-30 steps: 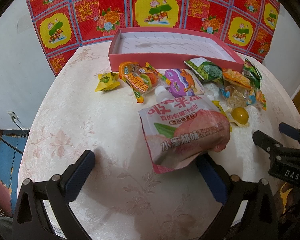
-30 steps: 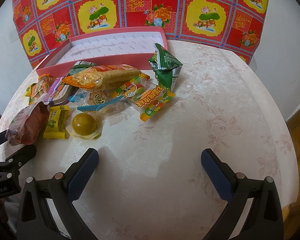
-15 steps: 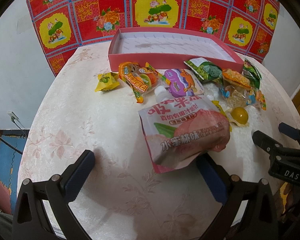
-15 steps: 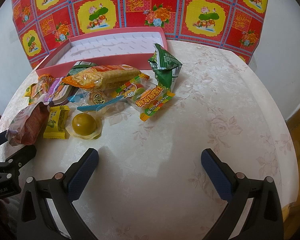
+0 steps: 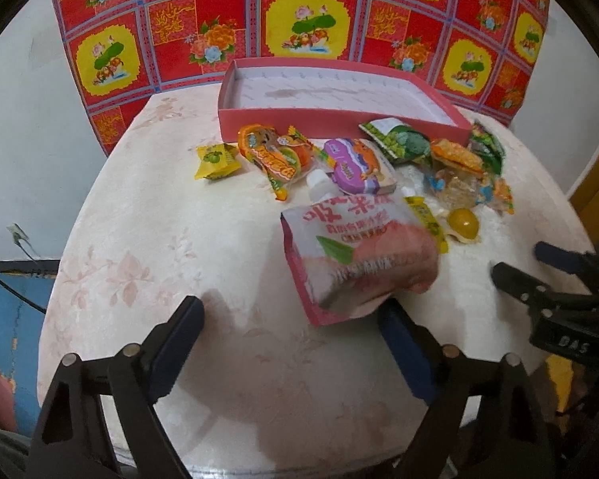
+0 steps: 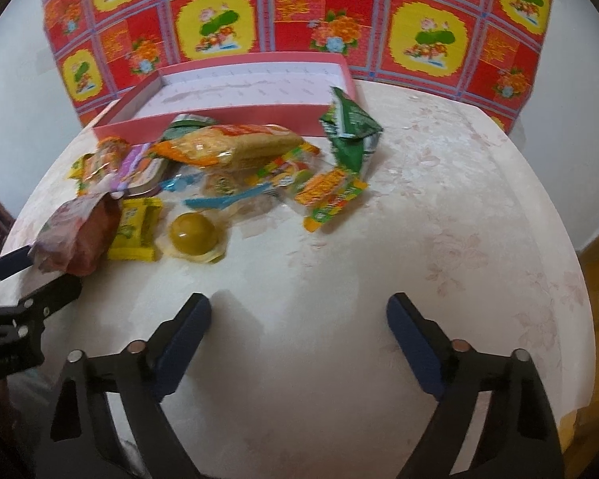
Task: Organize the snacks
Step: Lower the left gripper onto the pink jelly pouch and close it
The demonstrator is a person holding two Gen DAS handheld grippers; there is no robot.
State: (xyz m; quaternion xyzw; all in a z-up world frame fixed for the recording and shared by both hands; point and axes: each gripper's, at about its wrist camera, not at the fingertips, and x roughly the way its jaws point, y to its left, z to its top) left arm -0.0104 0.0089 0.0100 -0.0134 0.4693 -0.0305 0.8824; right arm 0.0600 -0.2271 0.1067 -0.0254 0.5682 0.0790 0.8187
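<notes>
Evidently sorting has yet to begin: the shallow pink cardboard box (image 5: 341, 113) at the round table's (image 5: 147, 239) far edge sits empty, snack packets (image 6: 227, 147) heaped before it. Left gripper (image 5: 291, 339) and right gripper (image 6: 299, 327) hover, jaws spread, holding nothing, near the big pink peach-drink pouch (image 5: 359, 255).

The table (image 6: 439, 207) has a smooth, pale cover with faint pink flowers. The pink box (image 5: 339, 113) looks like matt card, white inside. The peach pouch (image 5: 359, 251) and the other snack packs (image 6: 227, 147) are shiny plastic. The cloth (image 6: 299, 12) behind is red and yellow, with flowers.
</notes>
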